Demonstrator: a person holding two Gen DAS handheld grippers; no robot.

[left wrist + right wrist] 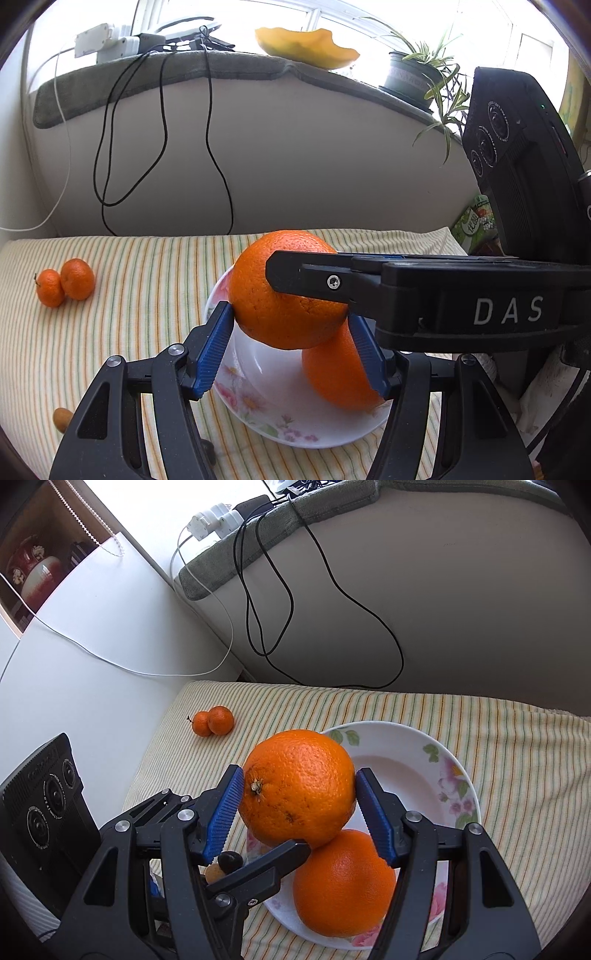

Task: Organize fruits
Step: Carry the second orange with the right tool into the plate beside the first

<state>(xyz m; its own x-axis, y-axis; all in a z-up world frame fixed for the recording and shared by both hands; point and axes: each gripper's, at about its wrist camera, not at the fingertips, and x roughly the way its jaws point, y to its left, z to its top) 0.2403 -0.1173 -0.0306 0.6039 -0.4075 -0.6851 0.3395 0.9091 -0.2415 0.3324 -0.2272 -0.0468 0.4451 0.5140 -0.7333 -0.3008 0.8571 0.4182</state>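
Carrying two oranges over the plate (pixel 458 760), you had the left gripper (pixel 291 332) pinching one orange (pixel 284 295), the right gripper (pixel 299 805) pinching another (pixel 299 786); next, lower gently, release.

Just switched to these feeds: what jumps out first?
A held orange is pinched crosswise by the right gripper and the left gripper, just above a floral plate. A second orange lies on that plate beneath it. Two mandarins sit touching on the striped cloth, far left.
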